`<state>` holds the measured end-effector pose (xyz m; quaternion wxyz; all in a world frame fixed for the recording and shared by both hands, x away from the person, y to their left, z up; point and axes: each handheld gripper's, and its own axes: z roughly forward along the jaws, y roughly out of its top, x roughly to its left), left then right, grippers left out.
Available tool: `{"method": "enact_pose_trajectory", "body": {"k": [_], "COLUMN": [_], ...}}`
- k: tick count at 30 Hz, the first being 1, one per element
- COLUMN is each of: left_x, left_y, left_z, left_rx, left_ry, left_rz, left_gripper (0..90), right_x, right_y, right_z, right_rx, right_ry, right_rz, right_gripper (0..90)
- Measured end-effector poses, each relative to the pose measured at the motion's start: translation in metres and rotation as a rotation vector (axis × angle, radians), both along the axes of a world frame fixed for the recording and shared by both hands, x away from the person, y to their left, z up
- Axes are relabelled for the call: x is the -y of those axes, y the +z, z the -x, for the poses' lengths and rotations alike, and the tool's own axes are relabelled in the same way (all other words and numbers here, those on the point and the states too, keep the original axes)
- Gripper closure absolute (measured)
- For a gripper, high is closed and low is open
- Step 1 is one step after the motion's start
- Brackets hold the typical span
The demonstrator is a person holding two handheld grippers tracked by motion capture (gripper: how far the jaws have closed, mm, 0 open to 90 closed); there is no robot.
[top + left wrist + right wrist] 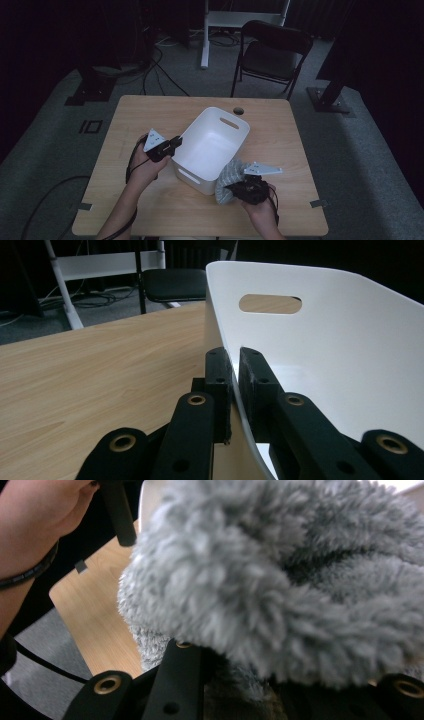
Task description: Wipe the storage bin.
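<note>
Left gripper (176, 141) pinches the white bin (235, 137) rim at frame centre; right gripper (235, 188), lower right, clamps the grey fluffy cloth (231, 172), not yet inside.

White plastic bin (212, 145): open-topped, upright on the table, slot handles in the end walls. Grey fluffy fabric (231, 175): bunched, held just beside the bin's near right corner.

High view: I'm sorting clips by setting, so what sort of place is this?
Probably a lab or recording studio, not a home: a light wooden table stands alone on grey carpet, cables trail across the floor, and a black folding chair and black stand bases sit in dark surroundings.
</note>
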<state>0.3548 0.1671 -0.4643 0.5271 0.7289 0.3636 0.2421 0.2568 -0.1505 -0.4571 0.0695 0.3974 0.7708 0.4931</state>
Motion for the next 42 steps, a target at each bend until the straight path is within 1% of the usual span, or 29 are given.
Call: {"method": "enact_pose_trajectory", "body": {"k": [2, 4, 6, 9, 13, 15, 17, 22, 24, 26, 28, 30, 33, 35, 36, 37, 38, 40, 42], "left_x": [-0.001, -0.001, -0.001, -0.001, 0.0, 0.0, 0.0, -0.001, -0.001, -0.001, -0.001, 0.0, 0.001, 0.0, 0.0, 0.0, 0.0, 0.0, 0.0], "left_y": [0.0, 0.0, 0.0, 0.0, 0.0, 0.0, 0.0, -0.001, -0.001, -0.001, -0.001, 0.0, 0.0, 0.0, 0.0, -0.001, -0.001, 0.0, -0.001], "left_z": [0.0, 0.0, 0.0, 0.0, 0.0, 0.0, 0.0, 0.0, -0.001, -0.001, -0.001, -0.001, 0.0, -0.001, -0.001, -0.001, -0.001, -0.001, -0.001], "left_rx": [-0.007, -0.009, -0.006, -0.006, -0.005, -0.006, -0.006, -0.006, -0.005, -0.004, -0.002, -0.002, -0.002, -0.002, -0.004, -0.009, -0.009, -0.007, -0.008], "left_ry": [-0.009, -0.02, -0.024, -0.022, -0.022, -0.021, -0.022, -0.021, -0.022, -0.023, -0.02, -0.016, -0.012, -0.019, -0.022, -0.029, -0.03, -0.035, -0.036], "left_rz": [0.01, 0.012, 0.008, 0.01, 0.009, 0.01, 0.009, 0.011, 0.012, 0.012, 0.007, -0.004, -0.006, -0.003, 0.001, 0.011, 0.01, 0.003, 0.011], "left_gripper": [84.3, 84.4, 84.4, 84.3, 84.3, 84.3, 84.3, 84.0, 82.9, 81.6, 80.8, 80.8, 80.8, 80.7, 80.5, 80.4, 80.4, 80.5, 80.4], "right_x": [-0.003, -0.005, -0.004, -0.004, -0.002, -0.001, -0.001, 0.001, 0.002, 0.003, 0.006, 0.01, 0.017, 0.019, 0.02, 0.02, 0.019, 0.018, 0.018], "right_y": [-0.006, -0.012, -0.017, -0.022, -0.035, -0.043, -0.048, -0.058, -0.057, -0.054, -0.048, -0.036, -0.012, 0.0, 0.003, 0.003, 0.002, -0.003, -0.008], "right_z": [-0.002, -0.005, -0.009, -0.014, -0.023, -0.027, -0.03, -0.037, -0.039, -0.039, -0.038, -0.036, -0.031, -0.031, -0.033, -0.036, -0.038, -0.042, -0.045], "right_rx": [-0.012, -0.025, -0.049, -0.061, -0.109, -0.137, -0.148, -0.177, -0.186, -0.185, -0.177, -0.145, -0.069, -0.028, -0.015, -0.017, -0.02, -0.03, -0.042], "right_ry": [-0.001, -0.002, -0.006, -0.015, -0.028, -0.037, -0.04, -0.05, -0.047, -0.048, -0.048, -0.055, -0.065, -0.074, -0.08, -0.083, -0.084, -0.094, -0.103], "right_rz": [0.011, 0.033, 0.029, 0.047, 0.075, 0.075, 0.092, 0.102, 0.104, 0.105, 0.086, 0.049, 0.006, 0.002, 0.006, 0.002, 0.0, 0.014, 0.021], "right_gripper": [76.8, 76.7, 76.8, 76.6, 76.4, 76.4, 76.4, 76.4, 76.4, 76.4, 76.4, 76.4, 76.4, 76.5, 76.4, 76.5, 76.5, 76.5, 76.5]}}
